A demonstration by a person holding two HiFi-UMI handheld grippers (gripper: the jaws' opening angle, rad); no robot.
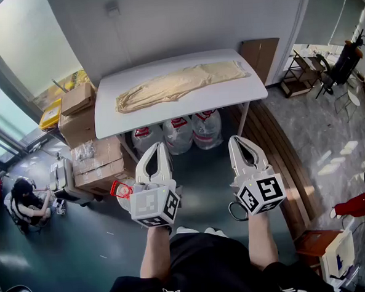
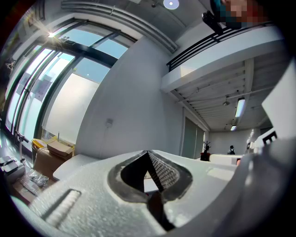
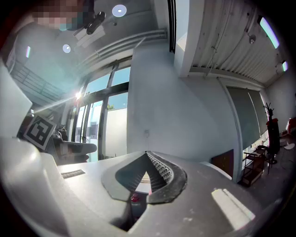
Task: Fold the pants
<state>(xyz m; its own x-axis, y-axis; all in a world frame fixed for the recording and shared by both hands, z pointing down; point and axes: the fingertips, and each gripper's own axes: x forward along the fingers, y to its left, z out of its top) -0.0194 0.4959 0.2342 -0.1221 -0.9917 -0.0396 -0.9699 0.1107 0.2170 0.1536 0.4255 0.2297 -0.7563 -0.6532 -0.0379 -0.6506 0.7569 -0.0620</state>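
Beige fabric pants [image 1: 179, 84] lie stretched lengthwise on the white rectangular table [image 1: 229, 97], with nothing touching them. You're holding both white two-jaw grippers level in front of your torso, side by side, pointing at the table and well short of it. Your left gripper [image 1: 160, 147]: jaws closed tip to tip, nothing between them. Your right gripper [image 1: 236, 139]: same, tips together, empty. Clear plastic water jugs [image 1: 178, 133] stand under the table, and brown cardboard boxes [image 1: 91, 157] are stacked just left of it.
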